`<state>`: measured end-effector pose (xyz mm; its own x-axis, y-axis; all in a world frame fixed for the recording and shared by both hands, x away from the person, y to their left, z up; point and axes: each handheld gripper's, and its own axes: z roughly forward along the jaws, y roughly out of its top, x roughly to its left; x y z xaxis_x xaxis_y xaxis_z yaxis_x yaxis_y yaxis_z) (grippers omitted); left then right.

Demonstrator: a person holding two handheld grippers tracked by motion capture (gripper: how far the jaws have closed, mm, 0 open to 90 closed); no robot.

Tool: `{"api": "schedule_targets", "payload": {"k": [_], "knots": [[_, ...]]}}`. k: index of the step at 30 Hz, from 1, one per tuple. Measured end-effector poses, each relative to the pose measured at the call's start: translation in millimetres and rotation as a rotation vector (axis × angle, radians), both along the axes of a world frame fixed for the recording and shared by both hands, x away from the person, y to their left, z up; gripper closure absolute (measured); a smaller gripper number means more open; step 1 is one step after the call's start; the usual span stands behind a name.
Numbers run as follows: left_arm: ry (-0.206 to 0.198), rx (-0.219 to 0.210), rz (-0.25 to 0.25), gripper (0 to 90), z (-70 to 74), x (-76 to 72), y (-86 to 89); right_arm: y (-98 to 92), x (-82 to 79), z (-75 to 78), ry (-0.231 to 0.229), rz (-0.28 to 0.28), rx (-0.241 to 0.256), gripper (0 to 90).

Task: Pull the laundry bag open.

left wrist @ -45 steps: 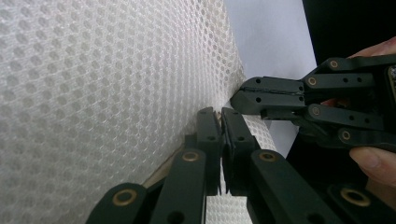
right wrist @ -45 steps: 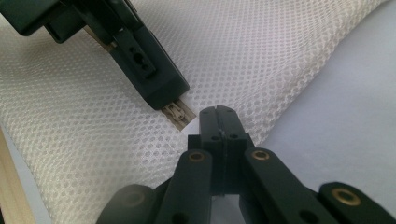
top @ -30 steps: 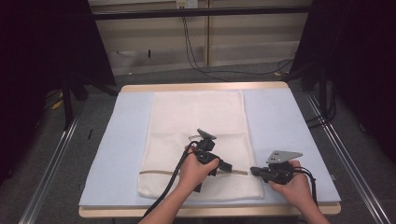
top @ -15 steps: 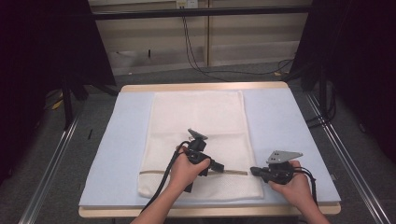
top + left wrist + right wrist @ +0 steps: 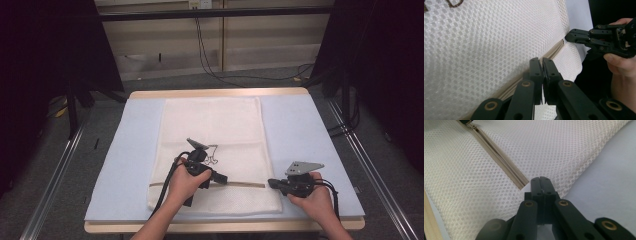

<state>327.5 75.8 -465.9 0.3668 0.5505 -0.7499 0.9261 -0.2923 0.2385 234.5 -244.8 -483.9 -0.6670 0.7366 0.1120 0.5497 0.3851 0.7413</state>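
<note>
Mesh bag [image 5: 215,145]: lies flat mid-tabletop, long axis near to far.
Zipper [image 5: 240,183]: runs left to right across the near end.
Margins: bare blue mat [image 5: 305,140] on both sides.
Left gripper [image 5: 221,178]: jaws together on the zipper line.
Right gripper [image 5: 272,183]: jaws together at the bag's right edge, at the zipper's end.

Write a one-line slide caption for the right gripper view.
Right gripper, fingers together, at the end of the beige zipper on a white mesh bag lying on a pale blue mat.

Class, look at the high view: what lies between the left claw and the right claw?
The mesh bag's tan zipper runs between the left claw and right claw.
</note>
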Motion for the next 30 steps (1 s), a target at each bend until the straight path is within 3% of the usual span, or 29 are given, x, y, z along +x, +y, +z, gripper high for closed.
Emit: {"api": "schedule_targets", "payload": {"k": [10, 29, 30], "knots": [[0.004, -0.014, -0.007, 87.5, -1.3, 0.1, 6.9, -0.2, 0.0, -0.1, 0.0, 0.0, 0.002, 90.0], [-0.004, 0.003, 0.01, 87.4, -2.2, 0.3, 21.4, -0.2, 0.2, 0.0, 0.002, -0.001, 0.003, 90.0], [0.003, -0.013, 0.014, 87.4, -2.7, -0.2, 22.5, -0.1, 0.1, 0.0, 0.002, -0.002, 0.003, 90.0]]}}
